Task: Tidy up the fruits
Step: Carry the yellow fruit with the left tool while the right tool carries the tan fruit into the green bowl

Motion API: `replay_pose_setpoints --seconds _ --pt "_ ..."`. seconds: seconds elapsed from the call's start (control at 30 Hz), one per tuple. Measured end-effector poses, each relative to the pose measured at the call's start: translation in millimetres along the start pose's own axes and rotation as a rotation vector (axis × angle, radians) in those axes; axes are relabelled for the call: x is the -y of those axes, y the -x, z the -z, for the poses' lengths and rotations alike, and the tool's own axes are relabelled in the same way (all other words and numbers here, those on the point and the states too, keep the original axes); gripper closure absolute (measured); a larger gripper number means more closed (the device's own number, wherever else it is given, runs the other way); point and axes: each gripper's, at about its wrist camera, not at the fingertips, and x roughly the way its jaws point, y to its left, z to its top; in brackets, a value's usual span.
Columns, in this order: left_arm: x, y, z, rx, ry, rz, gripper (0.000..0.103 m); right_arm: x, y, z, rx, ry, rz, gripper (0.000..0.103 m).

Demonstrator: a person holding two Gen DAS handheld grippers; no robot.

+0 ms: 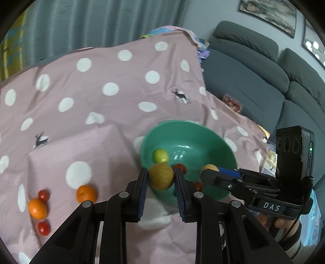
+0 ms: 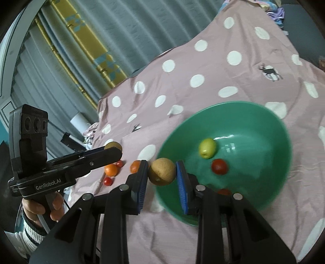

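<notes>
Jaws of both grippers each around a brown fruit (image 1: 160, 175).

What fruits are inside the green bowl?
In the green bowl lie a yellow-green fruit and a red tomato. Another red one peeks out, partly hidden behind the right gripper.

A pink cloth with white polka dots and small deer prints (image 1: 121, 97) covers the surface. At two o'clock stands a grey upholstered sofa (image 1: 254, 77); grey pleated curtains (image 1: 91, 22) hang at twelve, framed pictures (image 1: 270, 12) at one.
</notes>
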Motion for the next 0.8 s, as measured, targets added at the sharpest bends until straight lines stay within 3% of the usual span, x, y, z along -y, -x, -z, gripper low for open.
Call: replay_pose_setpoints --seconds 0.33,0.8 --pt "19 -42 -5 -0.078 -0.038 0.023 0.076 29 9 2 0.009 -0.037 0.088 0.074" --pt "22 -64 0 -0.138 -0.041 0.012 0.076 40 10 2 0.003 -0.057 0.099 0.073"
